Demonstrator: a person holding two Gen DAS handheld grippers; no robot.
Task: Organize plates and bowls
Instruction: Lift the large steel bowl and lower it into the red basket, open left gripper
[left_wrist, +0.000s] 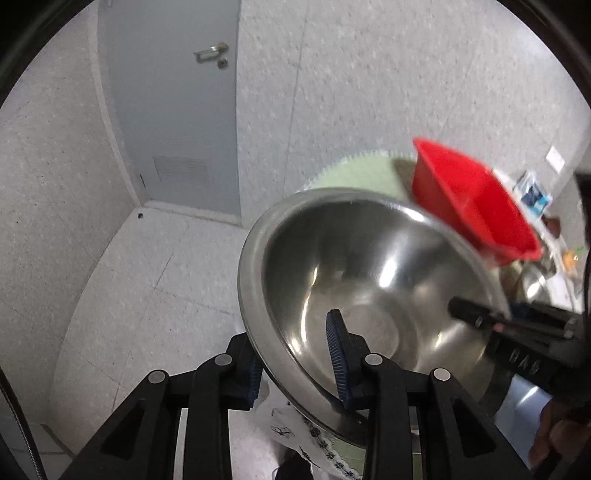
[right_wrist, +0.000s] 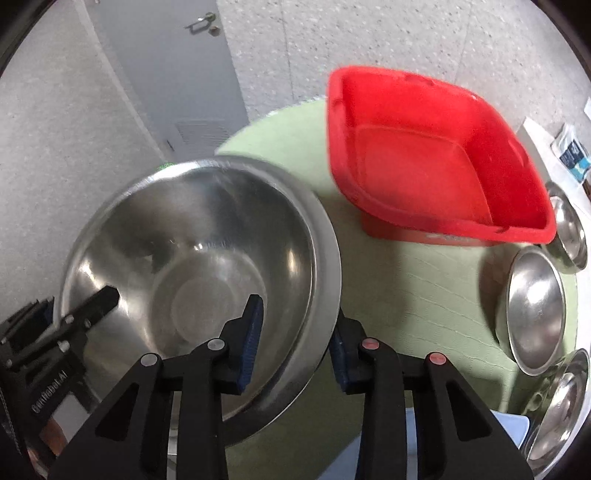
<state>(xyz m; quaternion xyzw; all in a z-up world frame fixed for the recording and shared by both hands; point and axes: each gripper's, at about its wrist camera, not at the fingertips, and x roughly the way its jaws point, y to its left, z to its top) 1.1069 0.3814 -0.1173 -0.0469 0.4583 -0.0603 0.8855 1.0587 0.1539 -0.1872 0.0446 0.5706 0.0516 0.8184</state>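
A large steel bowl is held tilted in the air by both grippers, each clamped on its rim with one finger inside and one outside. My left gripper grips one side of the rim; it shows in the right wrist view at the left. My right gripper grips the opposite side and shows in the left wrist view. A red square basin stands empty on the green mat beyond the bowl.
Three smaller steel bowls lie along the mat's right edge, with another behind and one in front. A grey door and a speckled wall stand behind. A blue-white packet lies far right.
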